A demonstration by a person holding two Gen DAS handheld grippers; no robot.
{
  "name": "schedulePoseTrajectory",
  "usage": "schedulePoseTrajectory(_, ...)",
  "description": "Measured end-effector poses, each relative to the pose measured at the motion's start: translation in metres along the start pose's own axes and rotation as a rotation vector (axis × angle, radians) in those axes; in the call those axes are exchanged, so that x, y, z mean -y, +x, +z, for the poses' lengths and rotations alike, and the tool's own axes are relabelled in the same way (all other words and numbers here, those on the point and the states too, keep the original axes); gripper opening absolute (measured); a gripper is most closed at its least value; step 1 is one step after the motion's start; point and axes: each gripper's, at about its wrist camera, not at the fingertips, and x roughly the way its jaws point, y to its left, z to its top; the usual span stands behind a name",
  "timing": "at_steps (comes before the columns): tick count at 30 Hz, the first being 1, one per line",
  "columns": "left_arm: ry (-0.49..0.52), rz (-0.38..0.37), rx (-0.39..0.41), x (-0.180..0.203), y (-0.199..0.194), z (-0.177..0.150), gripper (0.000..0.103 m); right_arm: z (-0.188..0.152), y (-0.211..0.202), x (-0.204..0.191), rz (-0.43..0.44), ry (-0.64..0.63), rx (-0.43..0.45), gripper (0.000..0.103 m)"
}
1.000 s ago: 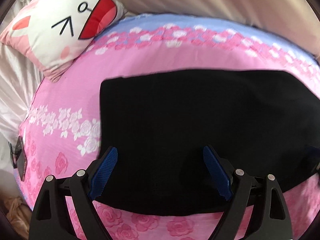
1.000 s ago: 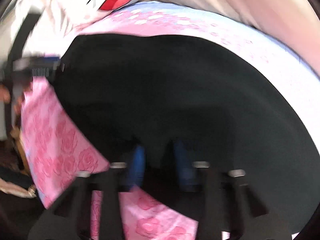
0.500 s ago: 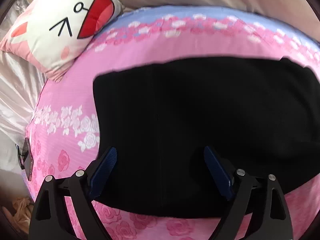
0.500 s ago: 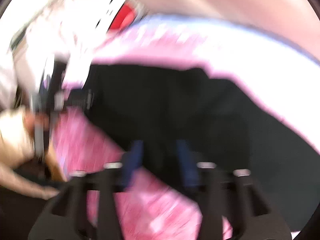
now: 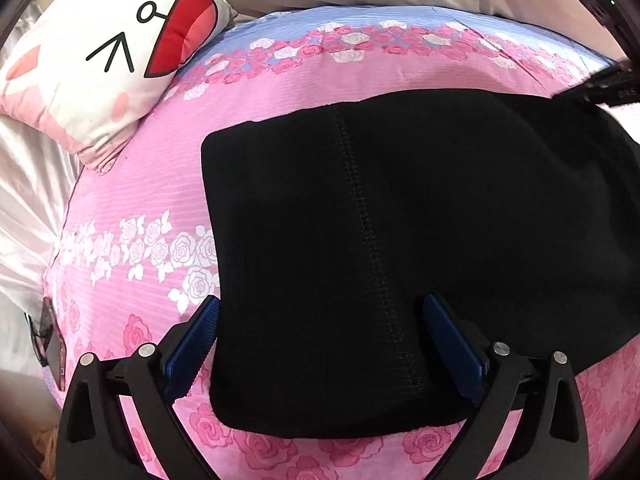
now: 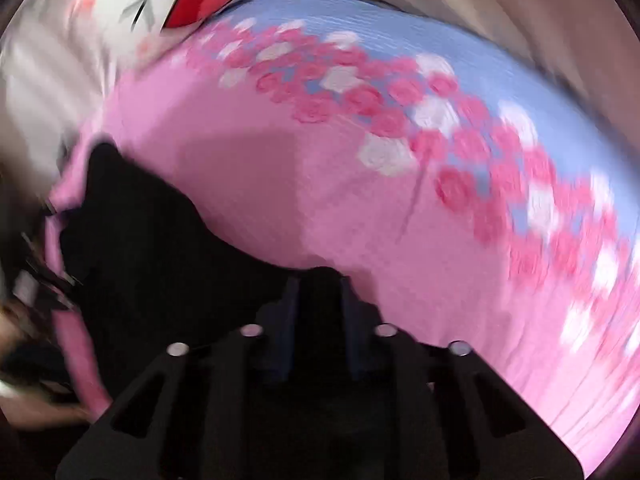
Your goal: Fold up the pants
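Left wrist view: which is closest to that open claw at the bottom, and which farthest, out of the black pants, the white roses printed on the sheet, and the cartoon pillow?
From the left gripper:
1. Black pants, lying between its fingers.
2. White roses, just left.
3. Cartoon pillow, far upper left.

A flat black knit pair of pants (image 5: pixel 400 248), crossed by a raised stitched seam, is seen at centre. The pink striped cotton bedsheet (image 5: pixel 132 184) is printed with white and deep-pink roses, a pale-blue band at 12 o'clock. A white cartoon-face cushion (image 5: pixel 100 60) with black marks, red mouth and pink blush is shown at 10 o'clock. Blue ribbed pads (image 5: pixel 192 340) are carried on black fingers
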Motion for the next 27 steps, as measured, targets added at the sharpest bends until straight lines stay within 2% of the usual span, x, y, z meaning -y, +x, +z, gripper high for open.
schedulePoseTrajectory(1,-0.006,-0.006,-0.001,-0.001,0.000,0.000,0.098,0.003,-0.001,0.008,-0.003,0.037,0.042,0.004)
schedulePoseTrajectory(3,-0.016,-0.022,-0.003,-0.003,0.002,0.000,0.098,0.008,0.002,0.029,-0.099,0.123,0.095,0.002)
schedulePoseTrajectory(4,-0.021,-0.031,-0.006,-0.004,0.002,0.000,0.098,0.007,0.002,0.035,-0.114,0.158,0.107,0.002)
schedulePoseTrajectory(6,-0.027,-0.023,0.003,-0.008,-0.001,0.002,0.098,0.004,-0.016,0.042,-0.055,0.240,0.156,0.003)
schedulePoseTrajectory(8,-0.024,0.040,0.028,-0.015,-0.007,0.003,0.098,-0.005,-0.048,0.022,0.022,0.238,0.234,0.008)
schedulePoseTrajectory(11,-0.056,0.018,0.025,-0.036,-0.004,0.002,0.098,-0.026,-0.058,-0.031,0.065,0.125,0.197,0.009)
schedulePoseTrajectory(13,-0.060,-0.031,0.012,-0.042,0.003,0.006,0.098,-0.036,-0.045,-0.074,0.078,0.036,0.149,0.009)
schedulePoseTrajectory(16,-0.010,-0.036,-0.002,-0.042,0.009,0.018,0.098,-0.044,-0.024,-0.105,0.118,-0.005,0.106,0.009)
schedulePoseTrajectory(19,0.061,-0.089,-0.003,-0.044,-0.001,0.020,0.098,-0.059,-0.012,-0.107,0.116,0.069,0.084,0.009)
schedulePoseTrajectory(21,0.087,-0.152,0.046,-0.047,-0.026,0.022,0.098,-0.072,-0.023,-0.099,0.139,0.156,0.137,0.009)
schedulePoseTrajectory(22,0.091,-0.149,0.078,-0.050,-0.041,0.024,0.097,-0.078,-0.030,-0.092,0.125,0.181,0.148,0.009)
schedulePoseTrajectory(25,0.015,-0.176,0.153,-0.060,-0.065,0.038,0.097,-0.092,-0.038,-0.066,0.055,0.253,0.150,0.009)
schedulePoseTrajectory(27,-0.061,-0.136,0.184,-0.059,-0.058,0.055,0.098,-0.088,-0.033,-0.054,0.050,0.268,0.141,0.009)
